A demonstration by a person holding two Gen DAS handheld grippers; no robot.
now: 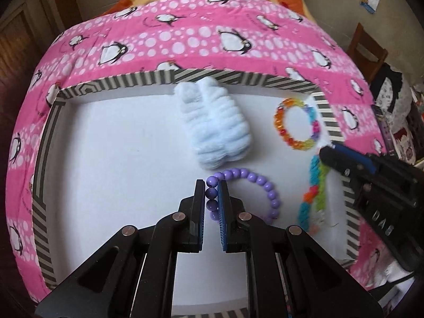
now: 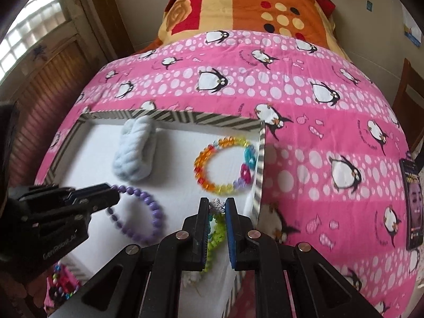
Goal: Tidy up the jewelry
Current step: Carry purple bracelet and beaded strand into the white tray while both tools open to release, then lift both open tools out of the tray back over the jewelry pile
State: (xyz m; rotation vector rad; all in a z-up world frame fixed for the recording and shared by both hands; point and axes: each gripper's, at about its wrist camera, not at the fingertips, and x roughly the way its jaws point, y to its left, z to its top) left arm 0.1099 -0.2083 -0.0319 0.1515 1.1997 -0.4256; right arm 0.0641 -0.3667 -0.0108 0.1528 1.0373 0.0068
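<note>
A striped-rim white tray lies on the pink penguin bedspread. In it lie a purple bead bracelet, a rainbow bead bracelet, a braided yarn bracelet and a fluffy pale blue scrunchie. My left gripper is shut on the purple bracelet's left side; it also shows in the right wrist view. My right gripper is closed on the braided yarn bracelet near its white snowflake charm; it shows at the tray's right edge in the left wrist view.
The tray's right rim stands just right of my right gripper. A phone lies on the bedspread at far right. An orange patterned blanket lies beyond. Colourful beads lie below the tray's near left edge.
</note>
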